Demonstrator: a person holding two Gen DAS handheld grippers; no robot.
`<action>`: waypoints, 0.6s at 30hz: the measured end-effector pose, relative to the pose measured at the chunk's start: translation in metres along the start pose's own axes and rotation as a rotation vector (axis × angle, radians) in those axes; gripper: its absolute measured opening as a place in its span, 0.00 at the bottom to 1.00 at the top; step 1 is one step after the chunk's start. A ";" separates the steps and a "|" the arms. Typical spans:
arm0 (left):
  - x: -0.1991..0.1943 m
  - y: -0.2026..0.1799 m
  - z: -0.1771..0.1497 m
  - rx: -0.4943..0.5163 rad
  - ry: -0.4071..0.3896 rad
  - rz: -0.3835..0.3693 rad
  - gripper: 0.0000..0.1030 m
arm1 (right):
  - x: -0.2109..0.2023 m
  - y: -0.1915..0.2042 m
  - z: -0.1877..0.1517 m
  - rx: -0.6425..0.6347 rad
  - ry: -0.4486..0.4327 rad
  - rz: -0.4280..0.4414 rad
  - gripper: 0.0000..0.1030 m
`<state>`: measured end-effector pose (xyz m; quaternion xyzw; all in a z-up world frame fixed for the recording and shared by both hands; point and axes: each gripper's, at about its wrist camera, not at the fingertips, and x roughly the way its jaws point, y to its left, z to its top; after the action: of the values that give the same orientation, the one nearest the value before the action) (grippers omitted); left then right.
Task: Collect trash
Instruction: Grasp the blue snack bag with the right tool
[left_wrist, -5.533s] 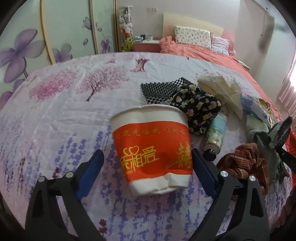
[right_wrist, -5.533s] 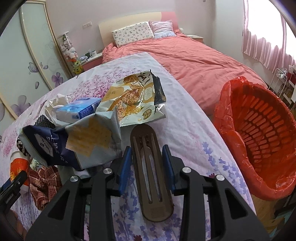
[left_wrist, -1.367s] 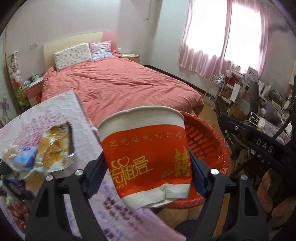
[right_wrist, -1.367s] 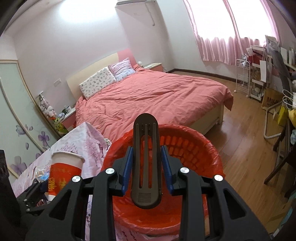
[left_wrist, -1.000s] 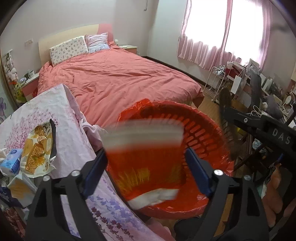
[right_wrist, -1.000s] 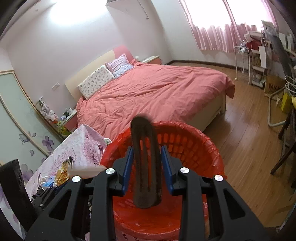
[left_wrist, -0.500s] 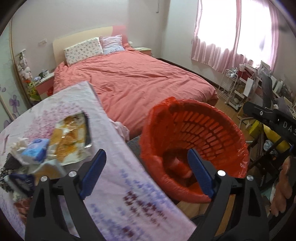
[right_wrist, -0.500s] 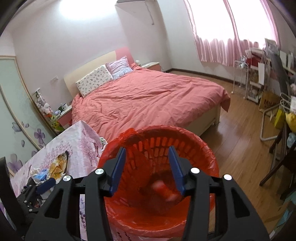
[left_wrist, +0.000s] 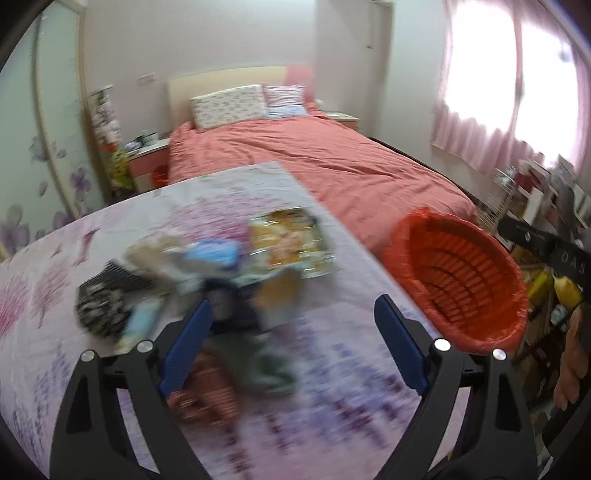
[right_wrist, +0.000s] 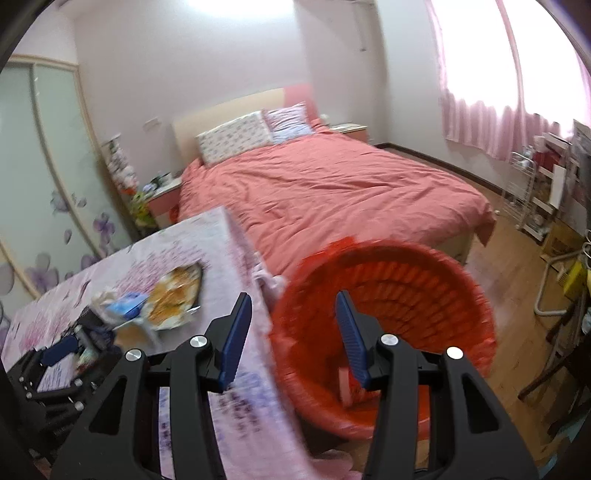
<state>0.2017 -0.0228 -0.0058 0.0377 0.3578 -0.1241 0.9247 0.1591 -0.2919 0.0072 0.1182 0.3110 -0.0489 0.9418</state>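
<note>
Orange-red basket (right_wrist: 388, 317) now holds the cup and dark tool; both grippers released and empty.
Left gripper (left_wrist: 291, 332) gapes wide over the floral tablecloth (left_wrist: 332, 387); right gripper (right_wrist: 293, 332) hangs half-spread at the basket rim, nothing between its pads. Cup (right_wrist: 349, 384) lies part-hidden at basket bottom; tool unseen. Remaining trash pile (left_wrist: 207, 273) at ten o'clock, smeared by blur. Coral bed (right_wrist: 332, 192) at twelve.
</note>
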 end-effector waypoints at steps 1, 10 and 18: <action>-0.003 0.009 -0.003 -0.015 -0.001 0.011 0.85 | 0.002 0.010 -0.003 -0.014 0.011 0.017 0.47; -0.022 0.104 -0.035 -0.155 0.004 0.164 0.85 | 0.018 0.090 -0.031 -0.140 0.080 0.125 0.47; -0.034 0.145 -0.058 -0.227 -0.005 0.217 0.85 | 0.042 0.154 -0.063 -0.251 0.177 0.232 0.47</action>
<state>0.1765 0.1336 -0.0291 -0.0288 0.3613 0.0177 0.9319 0.1822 -0.1275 -0.0379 0.0384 0.3805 0.1096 0.9175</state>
